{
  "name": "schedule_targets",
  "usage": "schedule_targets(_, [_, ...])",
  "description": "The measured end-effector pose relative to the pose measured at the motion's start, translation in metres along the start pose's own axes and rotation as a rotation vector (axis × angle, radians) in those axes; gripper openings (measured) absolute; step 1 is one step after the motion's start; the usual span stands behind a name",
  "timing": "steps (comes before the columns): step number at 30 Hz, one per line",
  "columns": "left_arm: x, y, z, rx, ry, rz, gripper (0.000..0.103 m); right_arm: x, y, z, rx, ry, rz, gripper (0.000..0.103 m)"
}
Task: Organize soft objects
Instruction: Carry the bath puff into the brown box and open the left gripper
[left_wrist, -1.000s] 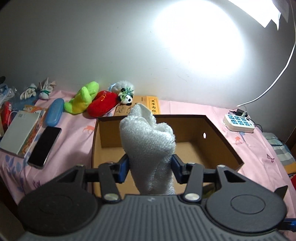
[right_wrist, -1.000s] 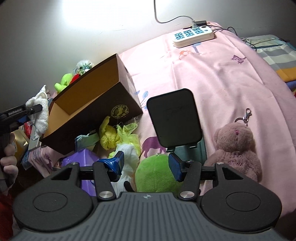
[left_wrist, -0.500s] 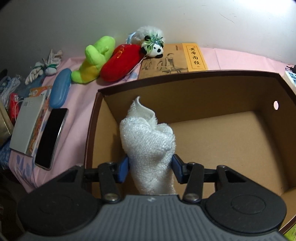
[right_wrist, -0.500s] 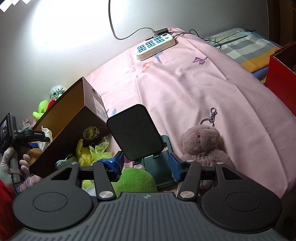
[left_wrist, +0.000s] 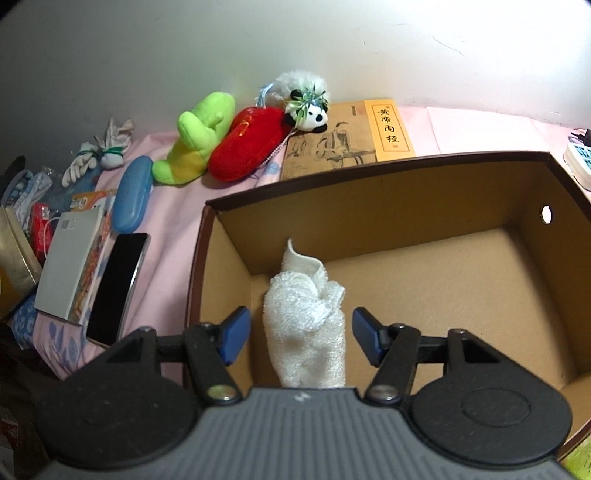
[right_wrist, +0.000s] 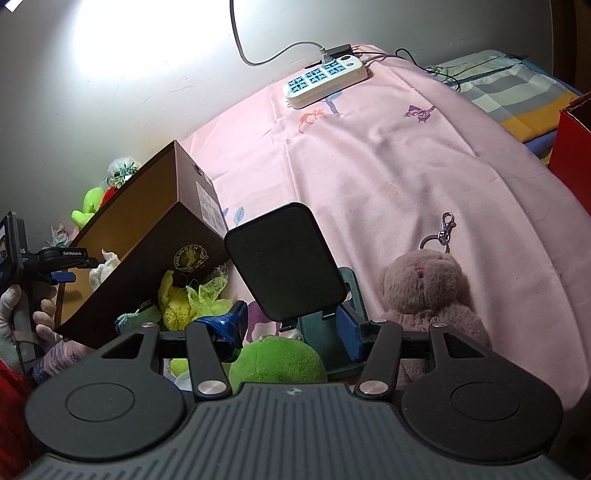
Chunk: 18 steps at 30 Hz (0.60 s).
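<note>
From my left wrist view, the left hand-held gripper (left_wrist: 300, 334) has just spread its jaws, so the white towel (left_wrist: 304, 321) clamped half a second ago now stands free between them at the 9 o'clock end of the cardboard box (left_wrist: 369, 192); I judge that item delivered. From my right wrist view, the right hand-held gripper (right_wrist: 291, 328) hangs open and empty over the green plush (right_wrist: 277, 363) on the bed (right_wrist: 406, 166), likely my next pick.

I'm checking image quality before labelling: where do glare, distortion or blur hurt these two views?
Left wrist view: even light, the white towel sharp between the open left gripper, box edges bowed by the fisheye. Right wrist view: blown-out lamp glare on the wall, bedsheet curved, right gripper open and sharp.
</note>
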<state>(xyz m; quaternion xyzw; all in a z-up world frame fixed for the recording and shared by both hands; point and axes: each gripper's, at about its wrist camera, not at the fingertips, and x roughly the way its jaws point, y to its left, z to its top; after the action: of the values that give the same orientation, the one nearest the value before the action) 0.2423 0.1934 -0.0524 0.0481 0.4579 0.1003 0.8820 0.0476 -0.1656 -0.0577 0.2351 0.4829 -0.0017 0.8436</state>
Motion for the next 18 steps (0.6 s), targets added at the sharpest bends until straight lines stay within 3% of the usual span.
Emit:
schedule_targets(9, [-0.081,-0.01,-0.034,-0.009,-0.093,-0.123,0.067,0.018,0.004,0.002,-0.047,0.097,0.081,0.039])
schedule_targets(18, [-0.133,-0.043,-0.096,-0.007,-0.085,-0.279,0.068,0.024,-0.001,-0.003,-0.102,0.183,0.113,0.04])
